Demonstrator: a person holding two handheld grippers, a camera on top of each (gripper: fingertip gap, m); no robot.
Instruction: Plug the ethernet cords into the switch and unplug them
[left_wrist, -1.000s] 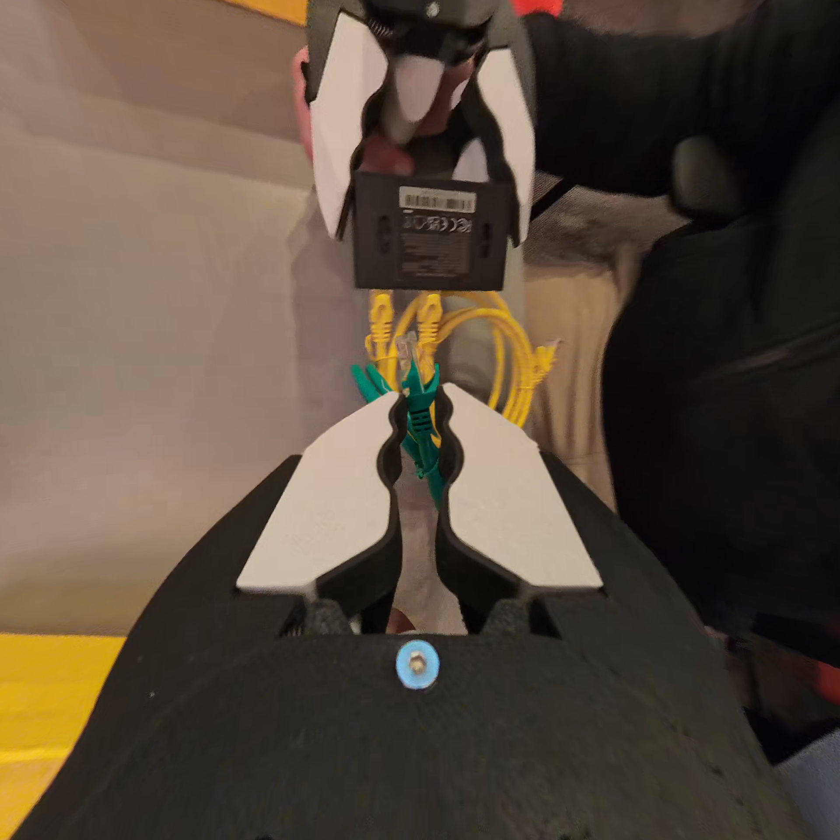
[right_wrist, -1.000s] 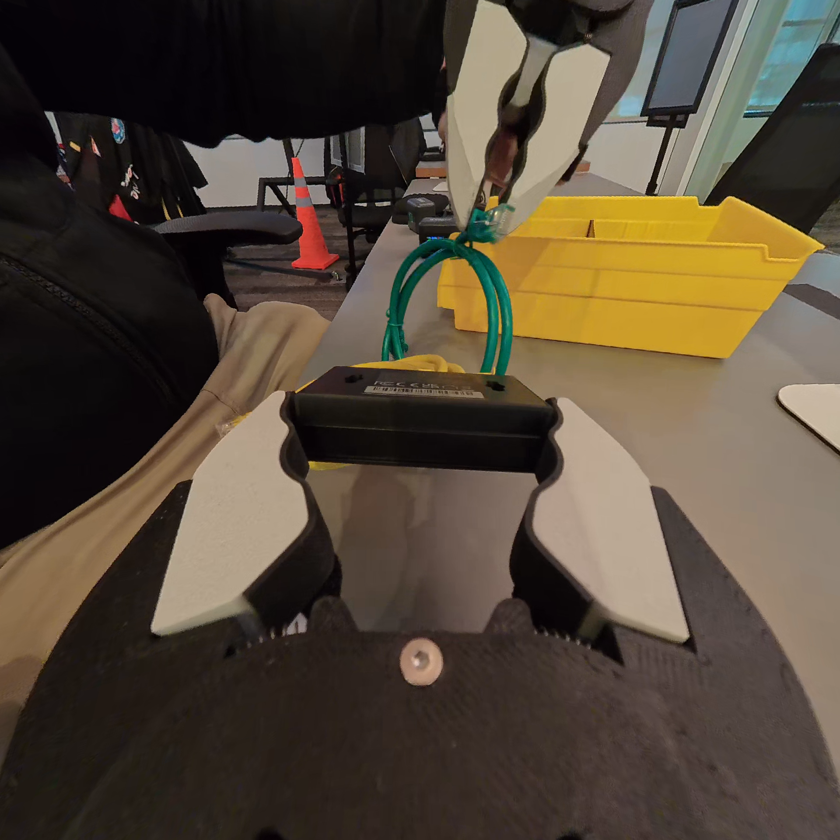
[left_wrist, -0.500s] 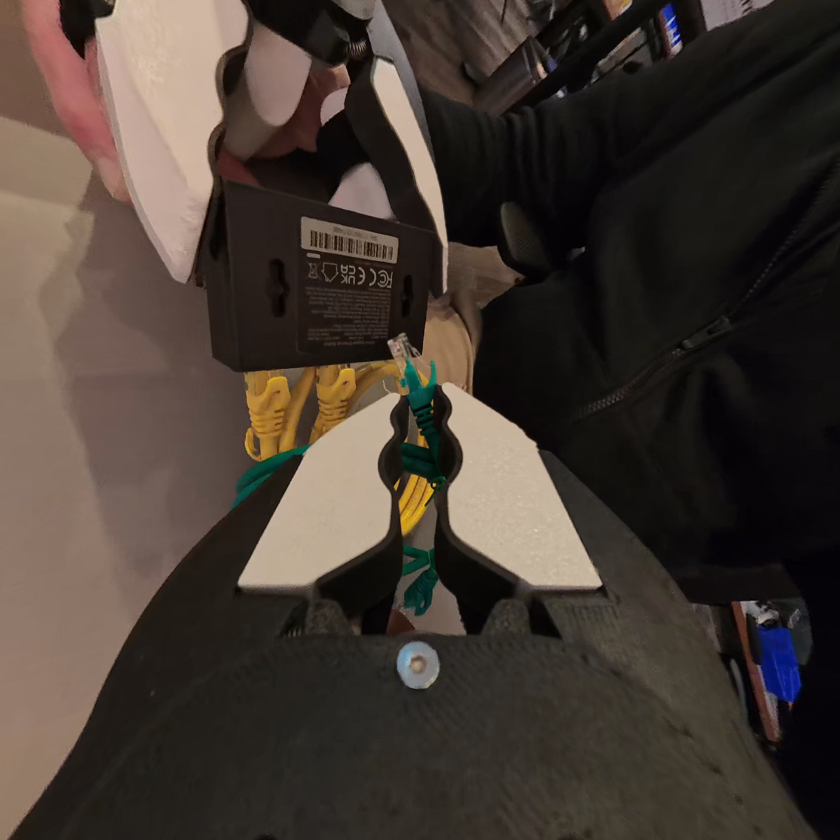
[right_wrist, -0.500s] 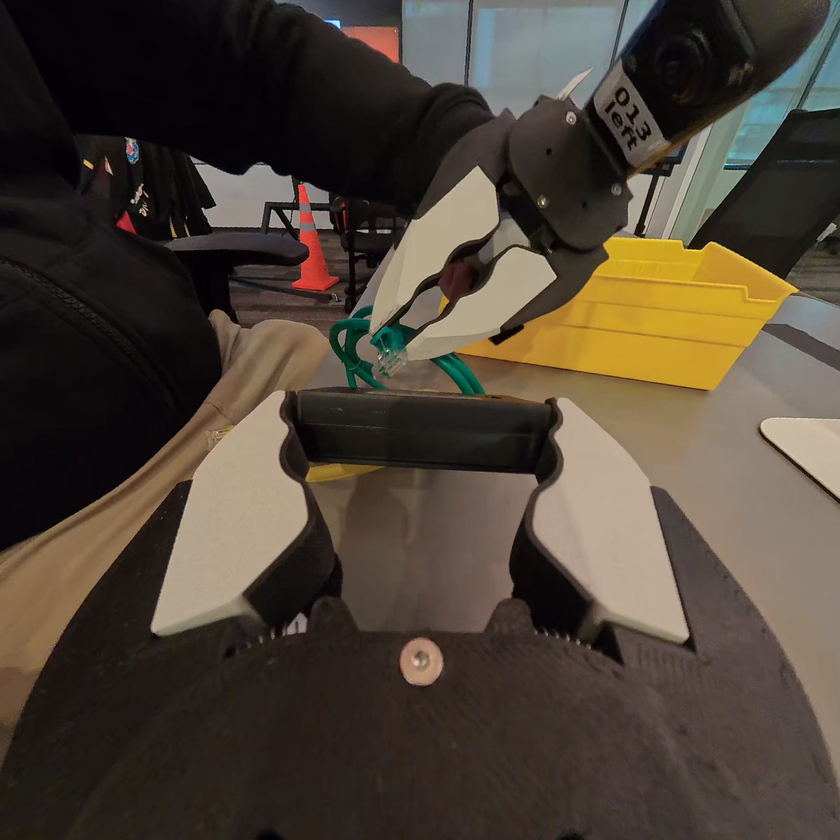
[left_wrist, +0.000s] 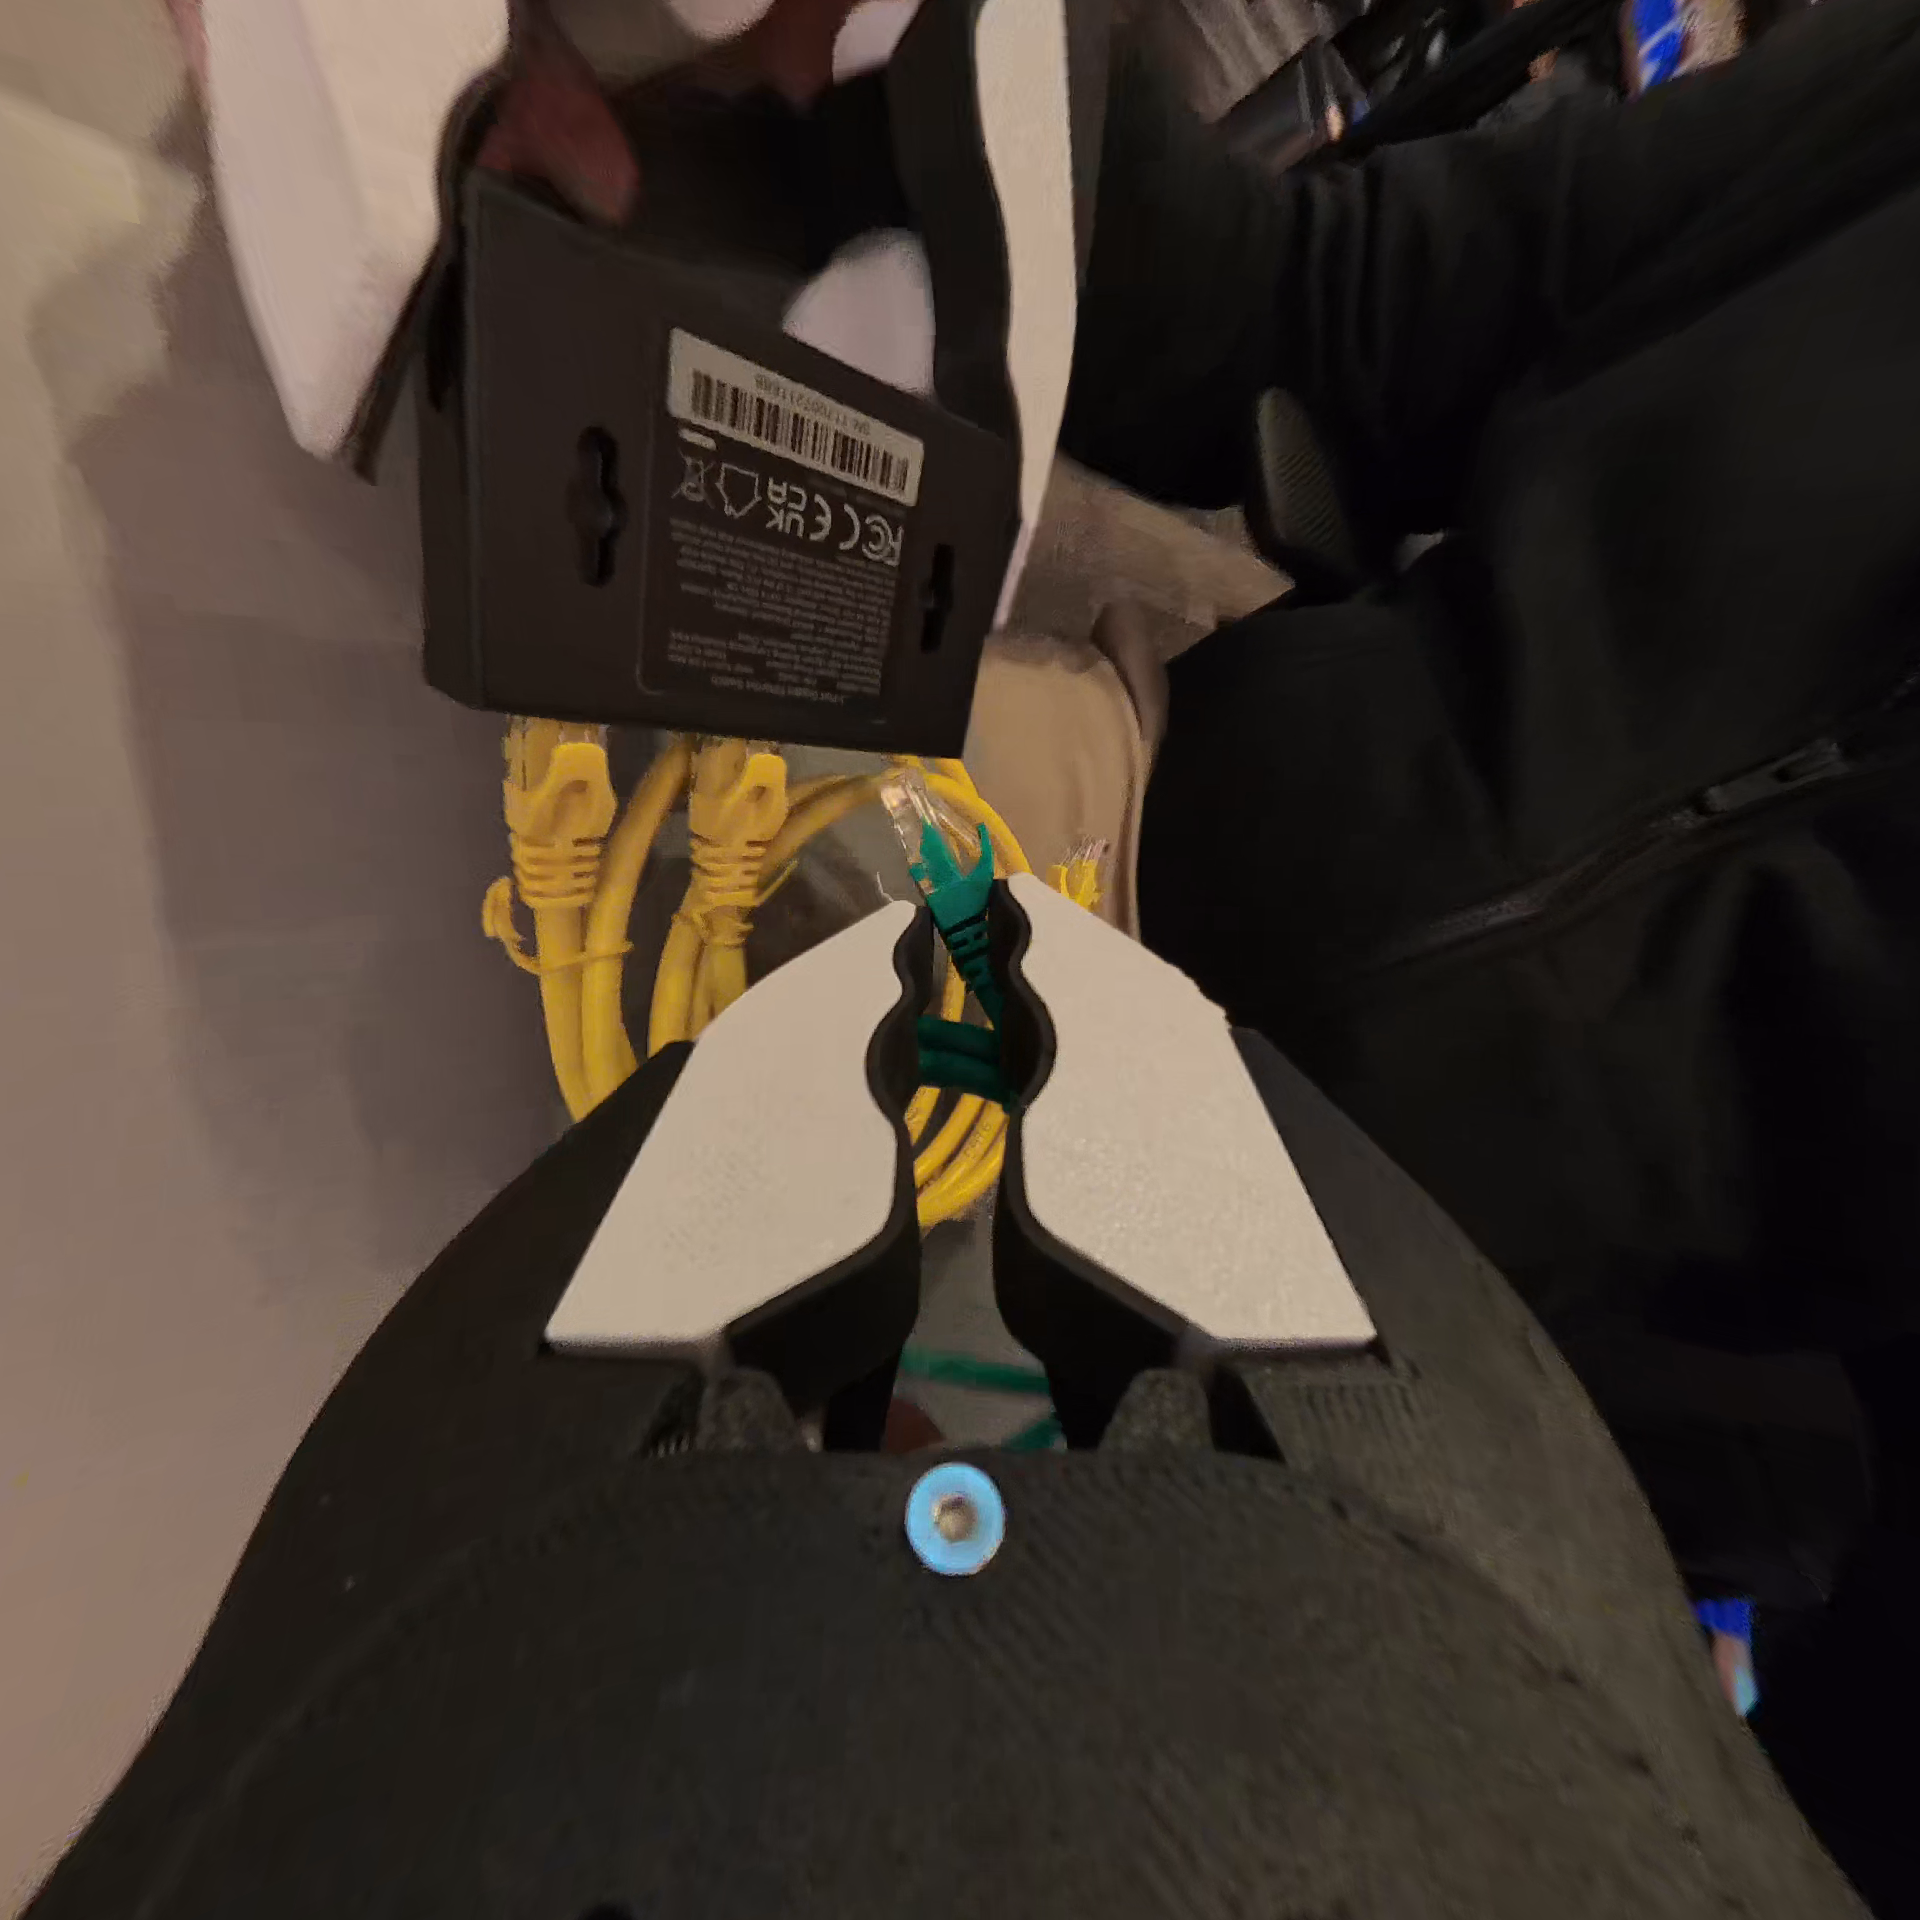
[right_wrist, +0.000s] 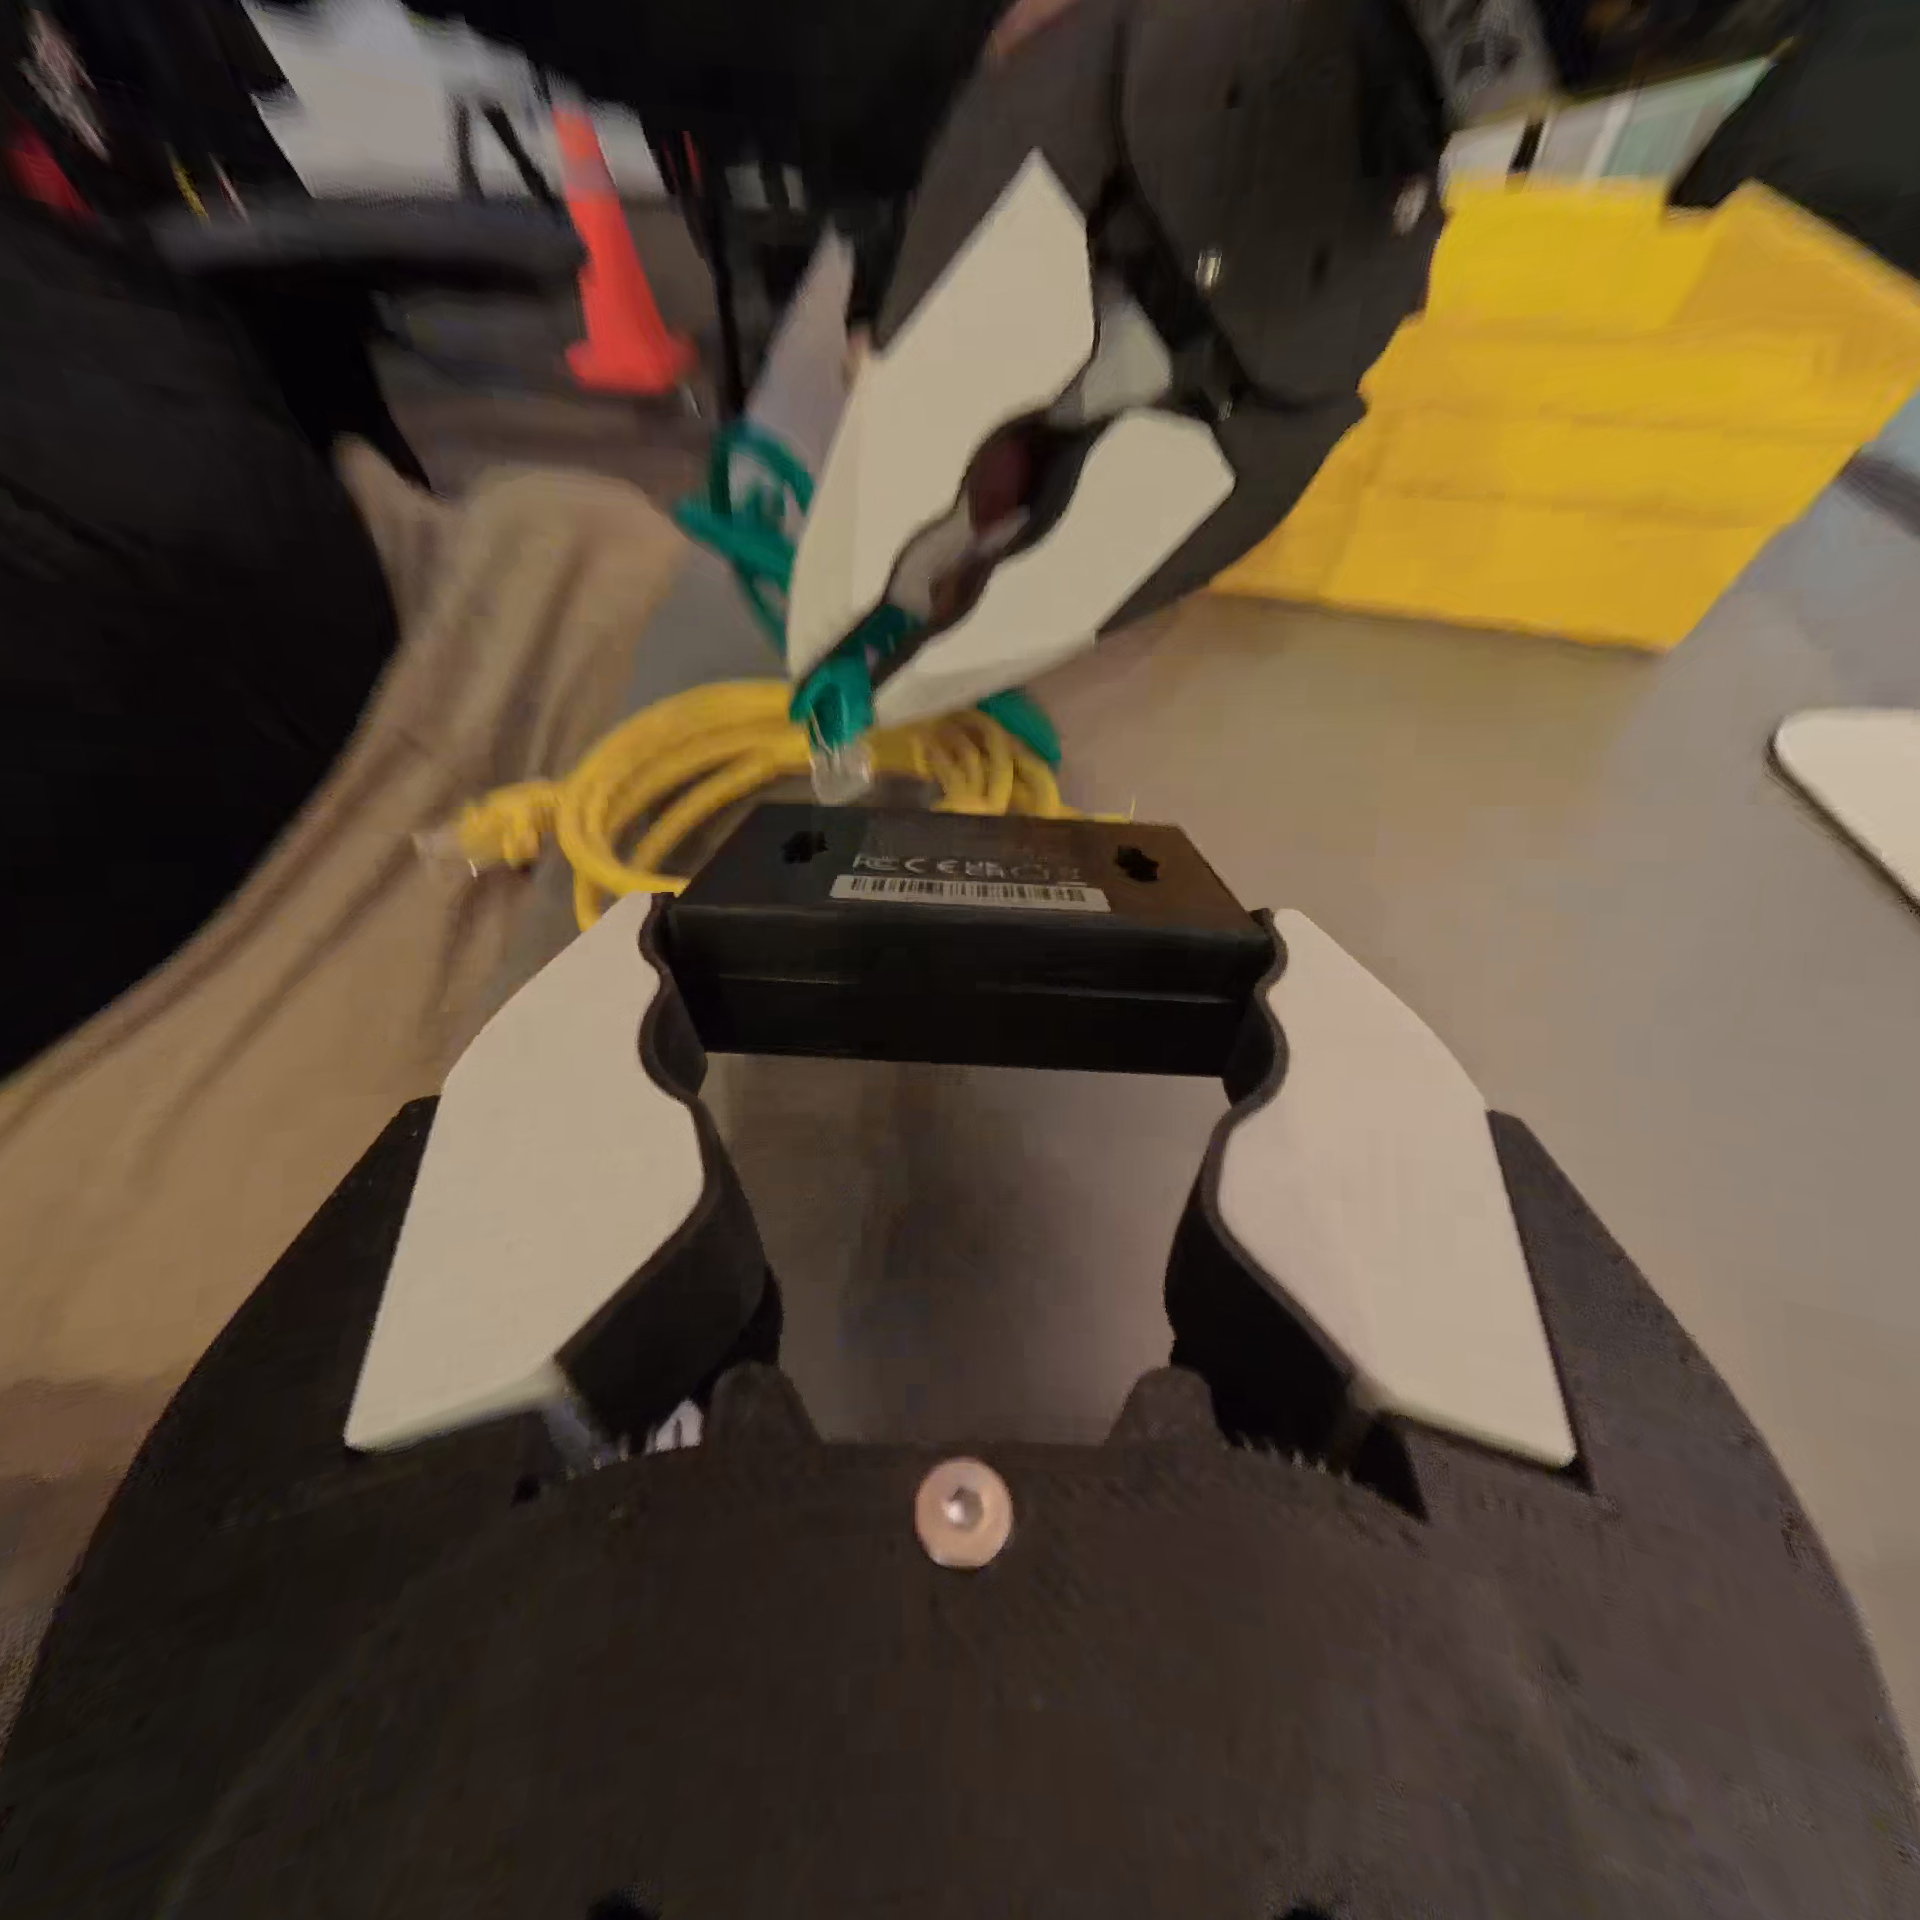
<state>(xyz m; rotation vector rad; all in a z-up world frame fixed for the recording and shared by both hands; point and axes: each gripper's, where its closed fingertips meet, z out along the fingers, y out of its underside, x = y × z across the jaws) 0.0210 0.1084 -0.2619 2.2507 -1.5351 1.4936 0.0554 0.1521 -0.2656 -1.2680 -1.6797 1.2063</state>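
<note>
Right below the switch, the left gripper, clamped on the green cord, has swung closer to a free port since a moment ago, while the right gripper pinches the switch itself.

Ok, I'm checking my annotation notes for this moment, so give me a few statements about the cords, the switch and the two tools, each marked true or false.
1. The left tool grips the green cord near its plug. True.
2. The green plug is seated in the switch. False: its clear tip is outside it, just short of the port side.
3. The right tool is shut on the switch. True.
4. No yellow cords are plugged in. False: two yellow plugs sit in ports.
5. The yellow bin stands on the table. True.
</note>
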